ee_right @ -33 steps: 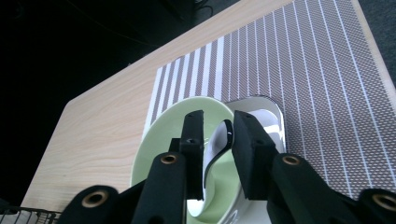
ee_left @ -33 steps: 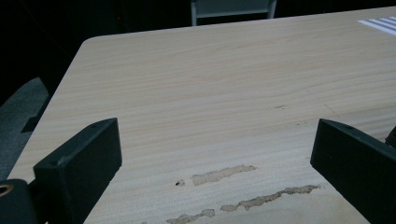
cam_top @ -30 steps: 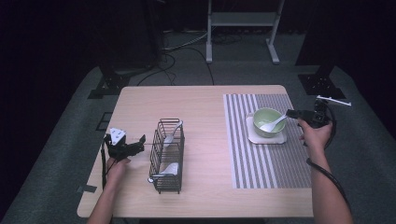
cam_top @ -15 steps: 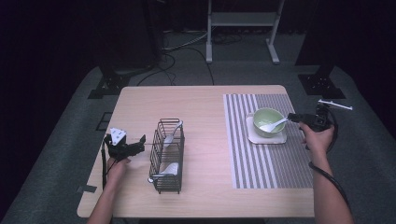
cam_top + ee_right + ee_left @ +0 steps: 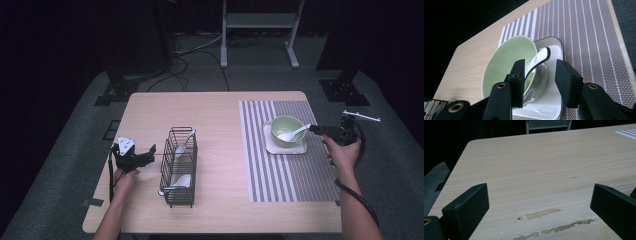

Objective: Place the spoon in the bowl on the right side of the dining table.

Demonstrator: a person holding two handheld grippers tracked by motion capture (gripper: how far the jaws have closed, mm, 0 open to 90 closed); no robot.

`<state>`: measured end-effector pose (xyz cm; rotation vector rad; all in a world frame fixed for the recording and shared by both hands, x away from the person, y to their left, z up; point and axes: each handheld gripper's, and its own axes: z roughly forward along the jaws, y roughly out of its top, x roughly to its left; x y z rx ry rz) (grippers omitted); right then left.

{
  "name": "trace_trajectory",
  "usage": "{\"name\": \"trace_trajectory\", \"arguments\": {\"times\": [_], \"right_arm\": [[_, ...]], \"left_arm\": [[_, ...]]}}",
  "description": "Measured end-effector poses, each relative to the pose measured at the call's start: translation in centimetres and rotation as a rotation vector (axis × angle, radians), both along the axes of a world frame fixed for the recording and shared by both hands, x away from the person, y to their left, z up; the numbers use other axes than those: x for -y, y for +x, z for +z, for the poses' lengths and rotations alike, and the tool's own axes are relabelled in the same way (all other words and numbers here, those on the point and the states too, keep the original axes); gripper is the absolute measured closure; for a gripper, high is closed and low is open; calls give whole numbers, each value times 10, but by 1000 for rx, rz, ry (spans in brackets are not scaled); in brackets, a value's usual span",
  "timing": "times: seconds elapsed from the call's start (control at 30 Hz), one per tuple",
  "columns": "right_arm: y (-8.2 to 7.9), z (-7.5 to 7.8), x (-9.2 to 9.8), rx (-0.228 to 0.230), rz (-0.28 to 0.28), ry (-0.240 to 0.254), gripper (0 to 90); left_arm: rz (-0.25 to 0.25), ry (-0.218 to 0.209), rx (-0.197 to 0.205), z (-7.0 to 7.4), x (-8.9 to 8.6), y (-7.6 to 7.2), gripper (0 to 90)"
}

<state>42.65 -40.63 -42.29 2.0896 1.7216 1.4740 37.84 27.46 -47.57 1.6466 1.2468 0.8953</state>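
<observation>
The pale wood-grain table (image 5: 220, 115) is the biggest thing here, smooth-looking but scuffed in pale patches near the left gripper (image 5: 541, 202), whose jaws stand wide apart over bare wood with nothing between them; that hand sits just beside the black wire rack (image 5: 178, 165), an open basket of thin rods with two white spoons (image 5: 184, 142) lying in it. On the far right half lies the striped placemat (image 5: 280, 170), woven and flat, brown with white lines; on it a white square tray (image 5: 554, 105) with rounded corners and a glossy face; in the tray a pale green bowl (image 5: 506, 62), round, glazed, shiny. Resting in that bowl is the white spoon (image 5: 537, 62), a ceramic ladle shape with a dark edge line, its handle jutting over the rim toward the right gripper (image 5: 539, 75). Those jaws have just been opening; they stand partly open with the handle's end between them, and I can't see either pad pressing on it, so I'd call it let go.

What worries me: the handle overhangs the rim, so if the hand pulls back crooked a jaw could catch it and flip the spoon out onto the mat, or nudge the light bowl across the slick tray; glazed ware on glazed ware will likely slide easily.
</observation>
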Motion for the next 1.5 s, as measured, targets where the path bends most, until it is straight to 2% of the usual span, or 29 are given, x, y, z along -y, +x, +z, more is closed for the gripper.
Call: {"name": "trace_trajectory", "arguments": {"times": [0.2,0.57,1.0,1.4,1.5], "right_arm": [[-10,-2,-5,7,34,-7,572],[-23,-6,-5,10,60,-11,563],[-39,-24,-5,-13,82,5,552],[-51,-34,-13,-31,122,-7,551],[-57,-36,-14,-29,131,3,550]], "left_arm": [[-1,2,1,0,0,0,9],[0,1,1,0,0,0,10],[-1,4,-1,0,0,0,10],[-2,11,-1,0,1,0,10],[-3,9,-1,0,0,0,10]]}}
